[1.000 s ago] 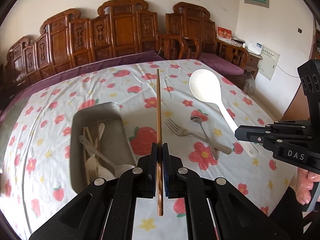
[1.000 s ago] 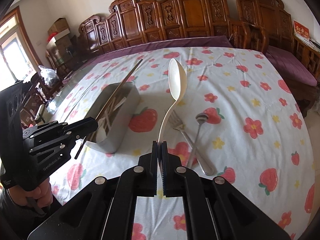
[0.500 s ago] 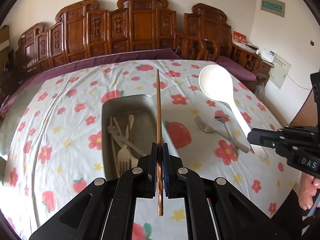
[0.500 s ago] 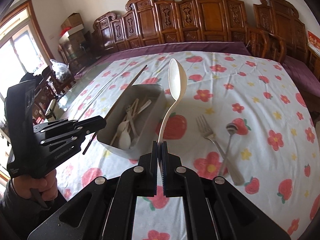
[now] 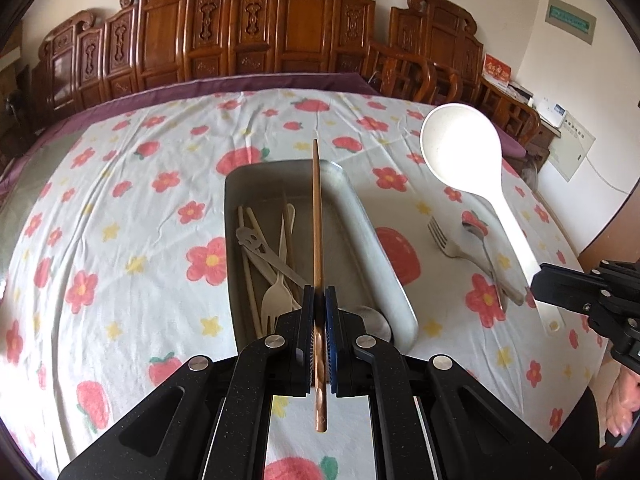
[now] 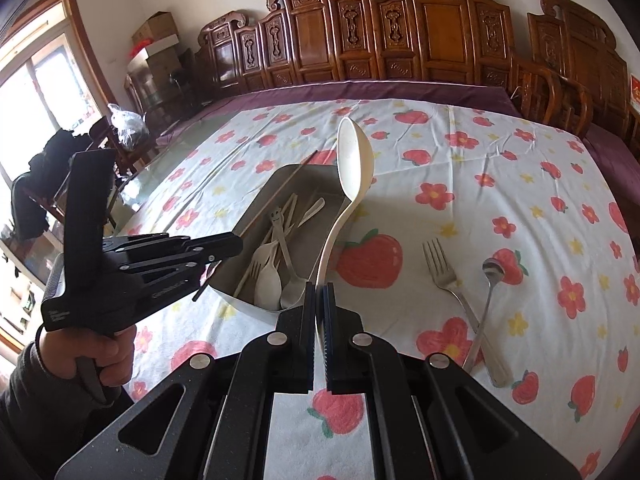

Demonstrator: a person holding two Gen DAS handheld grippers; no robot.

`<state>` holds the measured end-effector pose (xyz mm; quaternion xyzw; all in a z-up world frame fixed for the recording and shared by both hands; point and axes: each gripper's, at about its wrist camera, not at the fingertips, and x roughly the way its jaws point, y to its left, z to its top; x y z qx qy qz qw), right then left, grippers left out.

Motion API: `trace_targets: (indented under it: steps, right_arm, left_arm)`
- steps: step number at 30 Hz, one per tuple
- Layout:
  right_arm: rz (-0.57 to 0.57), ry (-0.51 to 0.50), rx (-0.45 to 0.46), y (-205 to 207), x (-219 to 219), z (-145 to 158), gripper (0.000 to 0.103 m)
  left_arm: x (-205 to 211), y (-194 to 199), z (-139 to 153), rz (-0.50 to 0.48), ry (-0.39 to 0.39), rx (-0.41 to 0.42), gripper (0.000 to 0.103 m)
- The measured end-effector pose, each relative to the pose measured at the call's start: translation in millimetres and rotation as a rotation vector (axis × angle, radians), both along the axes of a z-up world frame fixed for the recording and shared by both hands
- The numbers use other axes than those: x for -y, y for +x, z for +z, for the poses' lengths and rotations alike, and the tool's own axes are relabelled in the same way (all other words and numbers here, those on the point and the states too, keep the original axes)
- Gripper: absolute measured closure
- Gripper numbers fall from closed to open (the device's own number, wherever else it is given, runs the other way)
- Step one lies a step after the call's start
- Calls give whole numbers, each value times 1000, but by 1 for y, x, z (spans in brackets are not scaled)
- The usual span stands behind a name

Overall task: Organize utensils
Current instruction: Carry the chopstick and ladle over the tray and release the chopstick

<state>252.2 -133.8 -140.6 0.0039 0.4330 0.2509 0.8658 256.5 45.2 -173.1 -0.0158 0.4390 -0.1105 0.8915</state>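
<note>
My left gripper is shut on a brown wooden chopstick, held above the metal tray and pointing along it. My right gripper is shut on the handle of a white ladle, whose bowl hangs over the tray's right edge. The tray holds several pale utensils. A steel fork and a steel spoon lie crossed on the cloth to the right of the tray. The ladle also shows in the left wrist view.
The table wears a white cloth with red flowers and strawberries. Carved wooden chairs line the far side. A glass tabletop strip shows at the left. The right gripper body sits low right in the left wrist view.
Both grippers moved left over the table, so the tray now sits under the chopstick and the ladle bowl reaches the tray. Both grips stay shut.
</note>
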Motion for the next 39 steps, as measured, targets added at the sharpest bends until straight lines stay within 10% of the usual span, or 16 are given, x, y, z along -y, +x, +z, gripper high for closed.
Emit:
trace_targets:
  steps: [39]
  right_arm:
    - [38, -39, -45, 34, -50, -23, 99]
  left_arm:
    - [-30, 31, 1, 51, -11, -5, 98]
